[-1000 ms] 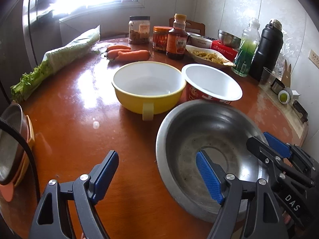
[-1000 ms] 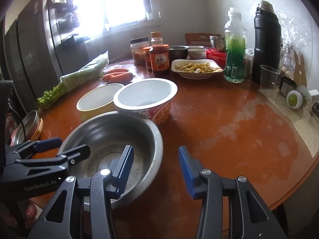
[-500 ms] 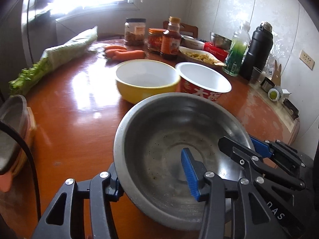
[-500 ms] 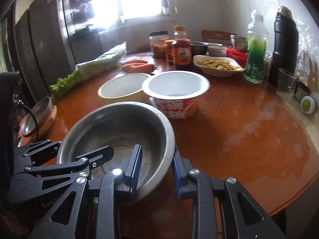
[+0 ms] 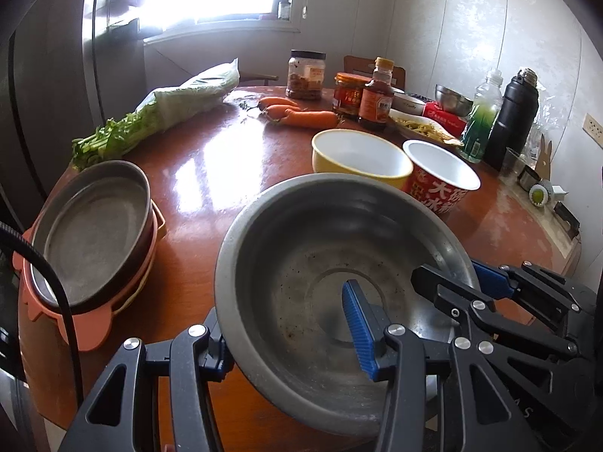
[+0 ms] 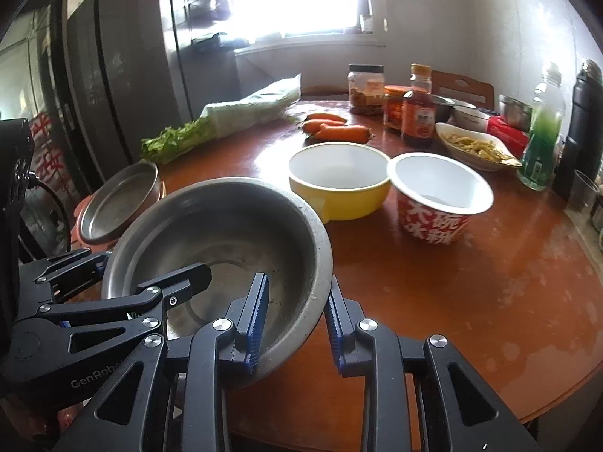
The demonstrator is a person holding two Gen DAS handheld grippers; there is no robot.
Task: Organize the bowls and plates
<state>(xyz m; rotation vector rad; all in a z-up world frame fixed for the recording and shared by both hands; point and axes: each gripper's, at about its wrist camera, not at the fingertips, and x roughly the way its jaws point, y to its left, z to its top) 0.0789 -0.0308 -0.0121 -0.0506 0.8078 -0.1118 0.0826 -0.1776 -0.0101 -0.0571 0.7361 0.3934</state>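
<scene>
Round wooden table [image 5: 233, 158] under window glare: steel bowl [image 5: 320, 263], flat on it 1 second ago, now lifted and tilted. Left gripper [image 5: 290, 342] and right gripper [image 6: 296, 318], open then, each pinch its rim. Stacked plates [image 5: 90, 229] now nearer, left.

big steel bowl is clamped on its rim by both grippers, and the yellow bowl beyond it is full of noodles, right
Not quite. The big steel bowl is clamped on its rim by both the left gripper and the right gripper, but the yellow bowl beyond it is empty; the right wrist view shows its bare white inside.
</scene>
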